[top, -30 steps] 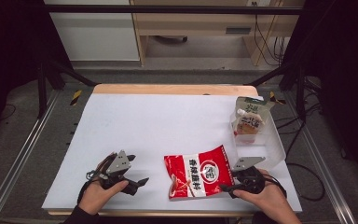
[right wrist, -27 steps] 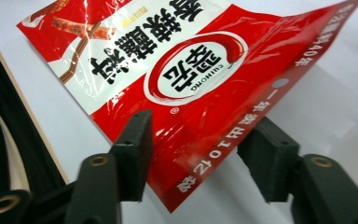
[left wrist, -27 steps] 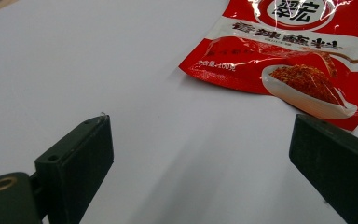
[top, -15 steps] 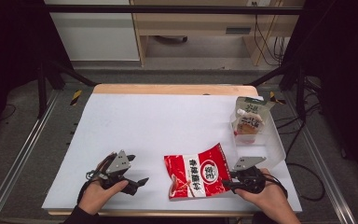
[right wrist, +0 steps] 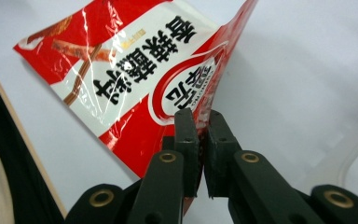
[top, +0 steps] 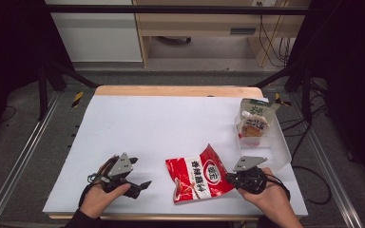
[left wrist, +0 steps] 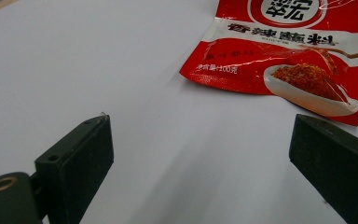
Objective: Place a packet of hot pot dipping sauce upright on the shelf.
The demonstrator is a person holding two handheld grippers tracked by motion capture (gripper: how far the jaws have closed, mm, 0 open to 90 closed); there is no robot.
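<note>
A red and white seasoning packet [top: 199, 173] lies on the white table [top: 171, 123] near the front edge, its right side lifted a little. My right gripper [top: 229, 178] comes at it from the right. Its jaws have just been closing, and in the right gripper view the gripper [right wrist: 198, 116] is shut on the edge of the packet [right wrist: 140, 70]. My left gripper [top: 140, 172] rests at the front left, apart from the packet. In the left gripper view this gripper [left wrist: 200, 135] stands open with bare table between its jaws, the packet [left wrist: 284, 51] farther off.
A clear plastic bin [top: 278, 145] stands at the right edge of the table, just behind my right hand, with a green and white pouch [top: 253, 121] upright in it. The table's wooden far edge [top: 171, 90] runs across the back.
The right gripper's jaws have closed onto the packet's right edge. Both hands have stayed nearly in place, and the left gripper is unchanged.
</note>
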